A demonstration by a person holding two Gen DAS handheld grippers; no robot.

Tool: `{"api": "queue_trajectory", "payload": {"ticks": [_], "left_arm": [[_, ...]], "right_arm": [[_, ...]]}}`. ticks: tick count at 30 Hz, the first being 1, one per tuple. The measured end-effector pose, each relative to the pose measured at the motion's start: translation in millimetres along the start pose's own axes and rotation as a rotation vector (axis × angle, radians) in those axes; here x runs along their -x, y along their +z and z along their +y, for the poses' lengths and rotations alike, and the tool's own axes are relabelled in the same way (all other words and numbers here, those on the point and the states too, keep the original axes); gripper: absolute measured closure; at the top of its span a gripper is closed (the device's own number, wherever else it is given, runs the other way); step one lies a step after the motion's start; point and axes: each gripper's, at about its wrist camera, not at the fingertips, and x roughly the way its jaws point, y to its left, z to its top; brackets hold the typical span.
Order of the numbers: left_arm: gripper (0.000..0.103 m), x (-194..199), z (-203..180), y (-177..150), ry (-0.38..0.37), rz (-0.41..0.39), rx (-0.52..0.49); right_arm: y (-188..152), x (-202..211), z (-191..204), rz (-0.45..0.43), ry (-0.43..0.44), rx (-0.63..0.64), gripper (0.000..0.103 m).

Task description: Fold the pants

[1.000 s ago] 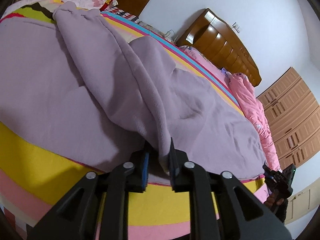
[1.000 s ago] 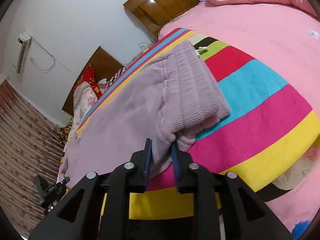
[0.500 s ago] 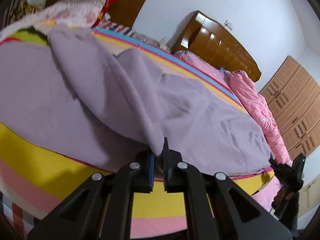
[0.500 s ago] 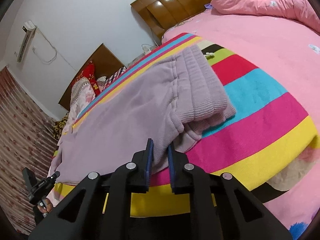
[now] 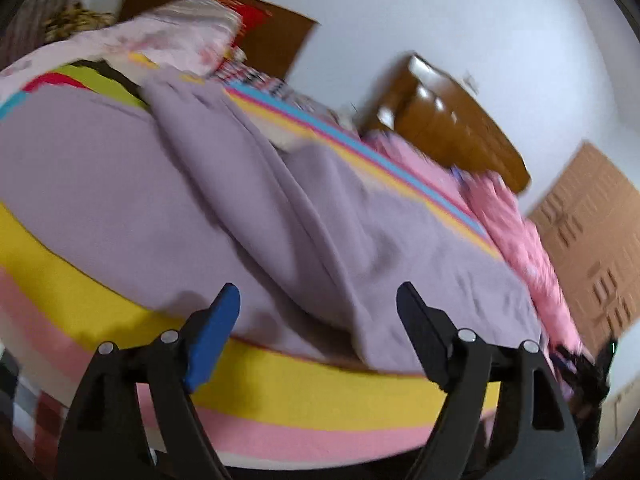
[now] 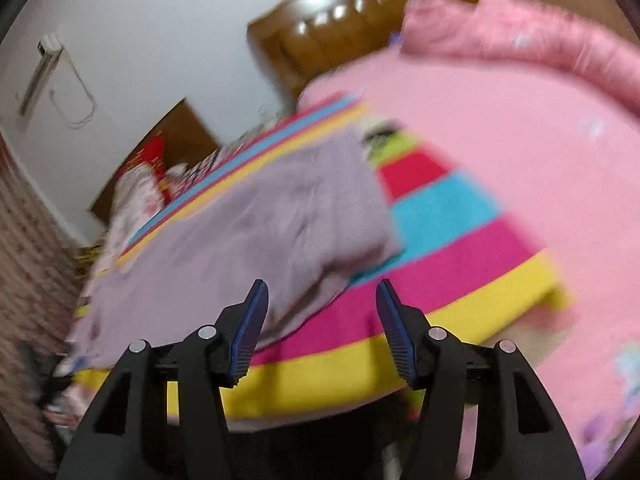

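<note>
1. While the left wrist view is smeared by motion, it shows the left gripper [image 5: 318, 304] with its jaws spread wide at the bottom centre of the frame and nothing between them. The lilac pants [image 5: 248, 200] fill the middle of the frame, lying on the striped blanket [image 5: 304, 384] that runs as yellow and pink bands across the lower part. A raised ridge of cloth runs from the upper left down to a loose edge just above the gap between the jaws.

2. Judging from that ridge and the soft creases, the fabric looks thick, fleecy and limp. It should be light, sag wherever it is not held, and cling a little to the blanket rather than slide. The loose edge at lower centre looks like the handiest place to pinch, taking both layers.

3. Though the right wrist view is blurrier, it shows the right gripper [image 6: 318, 308] likewise spread apart and empty at bottom centre. The pants [image 6: 256, 216] lie from the centre to the lower left of the frame, with a thicker doubled end at centre, its corner drooping just above the left finger. The pink quilt [image 6: 520, 132] covers the right side and a wooden headboard [image 6: 360, 16] stands at the top.

4. That doubled end looks bulky, so a deep bite near its corner would likely hold better than a fingertip nip, which thick pile may slip out of.
</note>
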Motion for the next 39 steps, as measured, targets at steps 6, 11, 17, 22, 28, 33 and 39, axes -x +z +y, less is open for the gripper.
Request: {"api": "queue_trajectory", "payload": {"ticks": [6,11,17,22,28,33,39], "left_arm": [[0.021,-36.1,-10.1,107.7,0.179,0.019,-0.058],[0.022,-146.3,8.6,189.8,0.367,0.189,-0.050],[0.031,-237.4,47.9,231.0,0.526,0.342,-0.040],[0.052,-266.6,61.2,237.3,0.620,0.366,-0.121],[0.098,-208.7,63.1,237.8,0.515,0.232,-0.152],[0.098,-50.4,91.7,221.2,0.337,-0.082,-0.030],[0.097,52.2,196.9,140.5,0.331,-0.132,0.165]], "right_arm": [[42.3,-13.9,102.6,-0.086,0.079,0.312,0.047],[43.4,-85.1,210.1,0.011,0.249,0.479,0.046],[19.3,-139.5,282.5,0.116,0.381,0.547,0.044],[9.5,-164.5,294.6,0.191,0.398,0.559,0.043],[10.7,-181.1,285.7,0.220,0.383,0.498,0.043],[11.4,-173.9,282.8,0.198,0.388,0.495,0.043],[10.4,-168.9,288.4,0.203,0.397,0.518,0.043]]}}
